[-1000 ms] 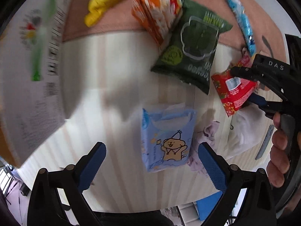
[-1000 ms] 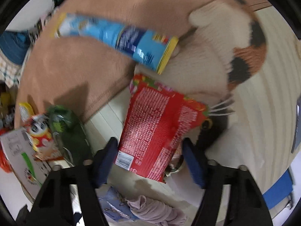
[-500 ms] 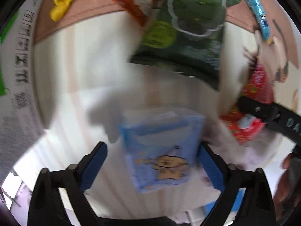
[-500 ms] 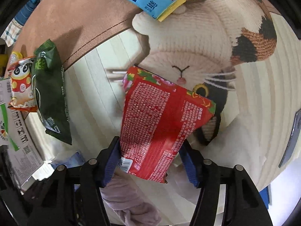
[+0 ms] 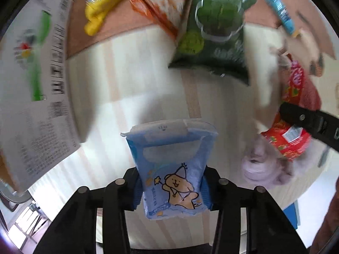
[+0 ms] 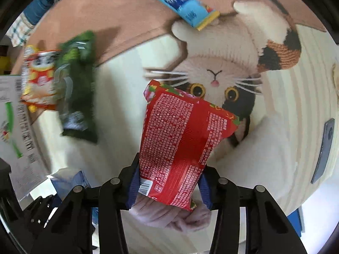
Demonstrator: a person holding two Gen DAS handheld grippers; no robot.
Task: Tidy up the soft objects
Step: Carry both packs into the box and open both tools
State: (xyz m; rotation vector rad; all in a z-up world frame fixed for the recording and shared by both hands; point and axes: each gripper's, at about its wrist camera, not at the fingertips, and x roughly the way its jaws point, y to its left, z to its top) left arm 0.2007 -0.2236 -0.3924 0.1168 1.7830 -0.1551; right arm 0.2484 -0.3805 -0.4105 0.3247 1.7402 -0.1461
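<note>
My left gripper [image 5: 172,187] is shut on a blue tissue pack [image 5: 171,165] with a bear drawing, held above the pale wooden floor [image 5: 131,80]. My right gripper [image 6: 168,185] is shut on a red snack packet [image 6: 180,135], lifted above a crumpled lilac cloth [image 6: 175,216]. The red packet [image 5: 288,139] and the right gripper's black arm show at the right of the left wrist view, with the lilac cloth [image 5: 262,167] below them.
A green packet [image 5: 214,36], an orange packet [image 5: 161,2], a yellow packet [image 5: 101,12] and a blue stick pack [image 5: 275,2] lie by a brown rug [image 6: 106,14] with a cat face [image 6: 216,78]. A printed cardboard box [image 5: 36,74] stands left. A dark flat device [image 6: 324,146] lies right.
My left gripper closed on the blue tissue pack and lifted it. My right gripper closed tighter on the red packet and raised it away from the rug.
</note>
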